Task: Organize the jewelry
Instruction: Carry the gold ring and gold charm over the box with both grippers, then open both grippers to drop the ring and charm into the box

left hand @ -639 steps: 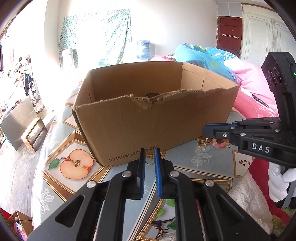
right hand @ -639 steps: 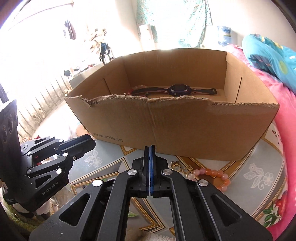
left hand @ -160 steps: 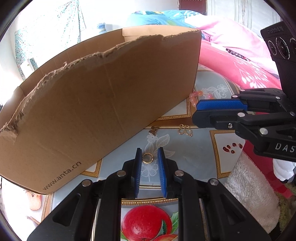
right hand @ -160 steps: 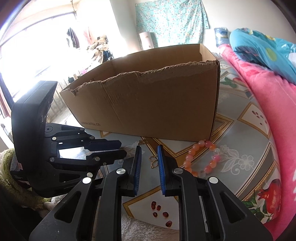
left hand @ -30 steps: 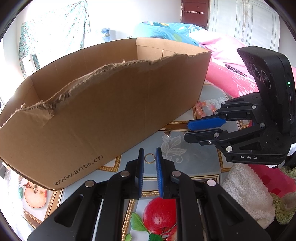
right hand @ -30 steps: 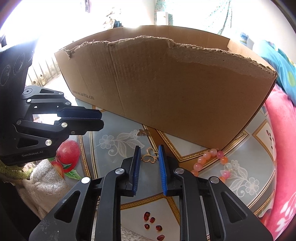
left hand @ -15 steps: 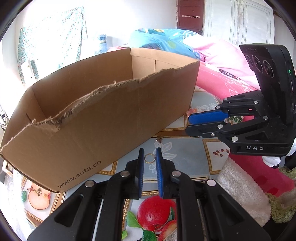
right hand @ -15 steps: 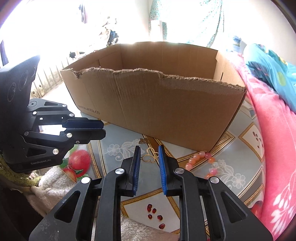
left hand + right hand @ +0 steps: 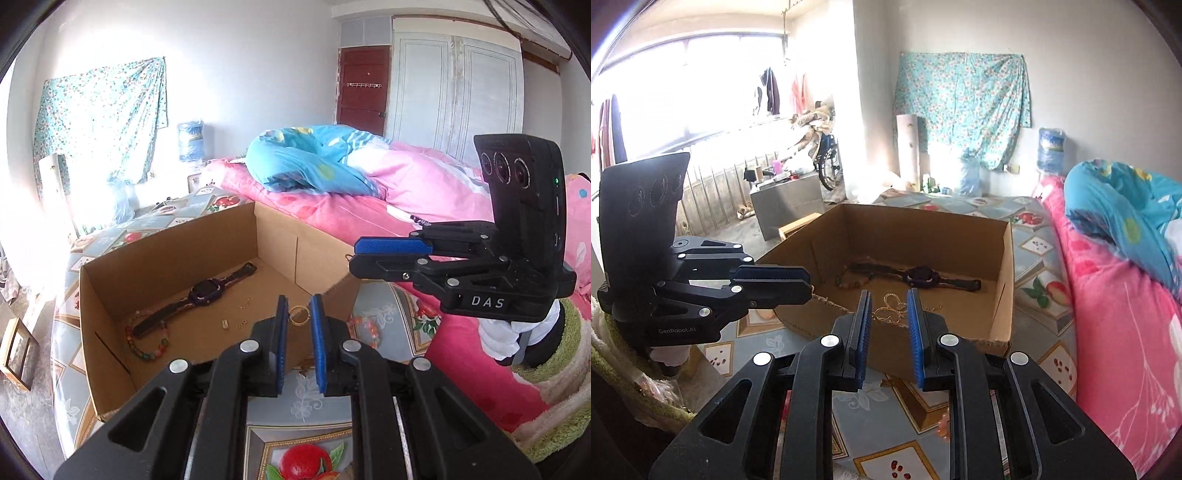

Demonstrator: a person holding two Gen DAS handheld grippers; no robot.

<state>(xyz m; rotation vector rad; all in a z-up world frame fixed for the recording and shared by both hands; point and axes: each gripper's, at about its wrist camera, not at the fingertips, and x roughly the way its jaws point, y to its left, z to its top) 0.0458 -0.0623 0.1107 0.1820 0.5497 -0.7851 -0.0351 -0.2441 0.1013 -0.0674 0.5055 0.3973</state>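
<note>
While both grippers hang above the near wall of the box [image 9: 177, 258], the left gripper [image 9: 297, 314] pinches a thin gold ring [image 9: 298, 315] and the right gripper [image 9: 888, 309] pinches a filigree butterfly charm [image 9: 891, 307]. Ridged blue pads; torn corrugated rim. Both rose since a second ago; the watch [image 9: 207, 291] now shows inside.

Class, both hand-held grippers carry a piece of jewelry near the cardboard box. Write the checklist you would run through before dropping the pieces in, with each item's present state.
1. Left hand-held gripper grips gold ring: ok.
2. Right hand-held gripper grips gold butterfly pendant: ok.
3. Cardboard box open on top: ok.
4. Bare floor left beside watch and bead bracelet: ok.
5. Ring above the opening: cannot tell.
6. Pendant above the opening: cannot tell.
</note>
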